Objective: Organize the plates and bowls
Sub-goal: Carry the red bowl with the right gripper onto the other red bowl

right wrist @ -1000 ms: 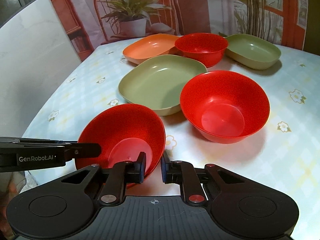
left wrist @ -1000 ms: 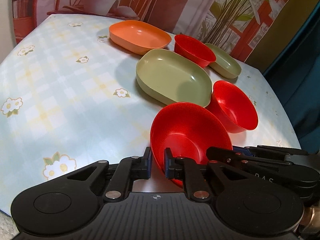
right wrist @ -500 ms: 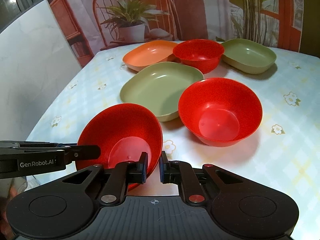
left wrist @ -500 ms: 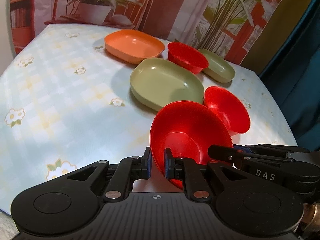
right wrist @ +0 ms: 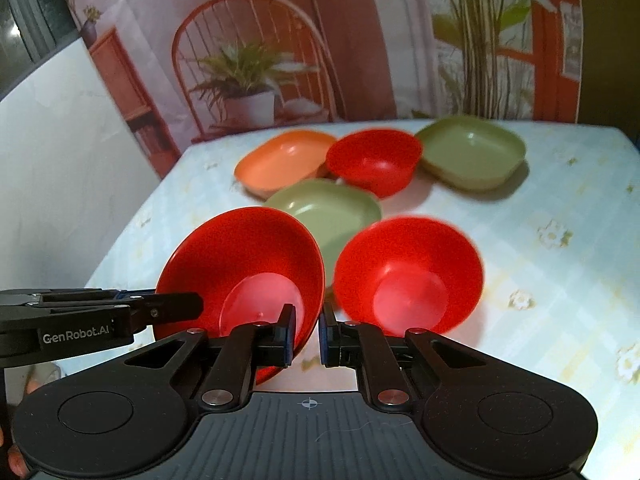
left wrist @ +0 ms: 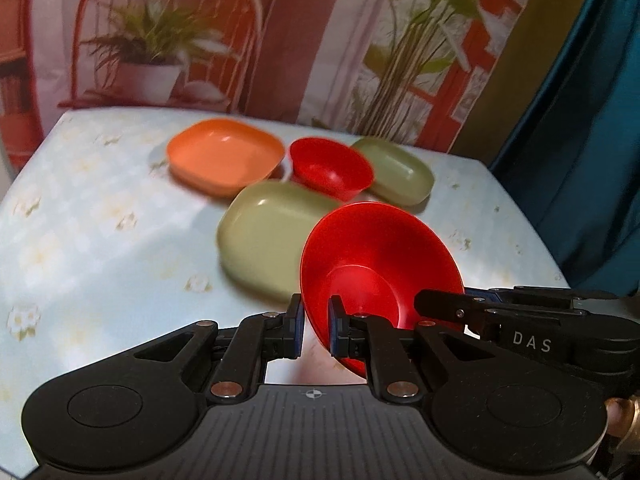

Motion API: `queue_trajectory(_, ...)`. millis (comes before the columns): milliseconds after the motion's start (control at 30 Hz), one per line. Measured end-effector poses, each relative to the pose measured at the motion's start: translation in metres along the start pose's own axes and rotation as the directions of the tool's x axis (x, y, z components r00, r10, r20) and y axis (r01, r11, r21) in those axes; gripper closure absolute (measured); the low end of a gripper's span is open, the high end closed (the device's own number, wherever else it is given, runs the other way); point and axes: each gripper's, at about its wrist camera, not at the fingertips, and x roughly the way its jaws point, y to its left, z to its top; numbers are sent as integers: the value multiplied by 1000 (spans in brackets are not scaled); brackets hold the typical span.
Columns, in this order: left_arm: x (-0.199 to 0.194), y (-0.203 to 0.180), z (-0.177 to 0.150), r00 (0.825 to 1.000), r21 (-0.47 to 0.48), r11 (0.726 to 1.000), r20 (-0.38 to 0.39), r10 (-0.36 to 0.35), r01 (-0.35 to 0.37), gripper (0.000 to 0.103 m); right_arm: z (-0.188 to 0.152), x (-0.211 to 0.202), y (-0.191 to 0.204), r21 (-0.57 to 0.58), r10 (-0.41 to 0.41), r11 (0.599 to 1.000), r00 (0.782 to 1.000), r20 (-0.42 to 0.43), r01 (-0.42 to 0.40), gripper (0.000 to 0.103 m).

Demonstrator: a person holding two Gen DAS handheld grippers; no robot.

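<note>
Both the left gripper [left wrist: 316, 330] and the right gripper [right wrist: 307, 334] are clamped on the rim of one red bowl [right wrist: 240, 276], held tilted above the table [right wrist: 560, 200] at 9 o'clock of a second red bowl [right wrist: 408, 276], so nothing looks stacked yet.

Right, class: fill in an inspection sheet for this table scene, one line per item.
Surface: table under pale floral cloth.
Job's things: held red plastic bowl, tilted; second red bowl beside it; third red bowl behind; two green squarish dishes; orange squarish dish.
Clutter: nothing seen.
Grippers: left gripper and right gripper both shut on the held bowl's rim.
Cables: nothing seen.
Surroundings: printed backdrop of a chair and plants.
</note>
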Motion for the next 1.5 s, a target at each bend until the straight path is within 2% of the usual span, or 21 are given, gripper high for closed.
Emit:
queue_trajectory(267, 15, -20, 25, 999, 32, 999, 8, -38, 38, 90, 27, -12, -21, -3, -32, 999, 998, 45, 32, 92)
queue_trajectory(567, 40, -37, 40, 997, 43, 996, -3, -79, 79, 89, 43, -10, -51, 40, -70, 997, 996, 52, 68, 91)
queue_trajectory(1000, 74, -44, 44, 995, 63, 995, -68, -72, 76, 89, 40, 12, -82, 98, -98, 991, 995, 20, 96, 91)
queue_trajectory(1500, 99, -46, 32, 988, 77, 995, -148, -52, 64, 89, 28, 35, -91, 98, -111, 989, 993, -39, 114, 89)
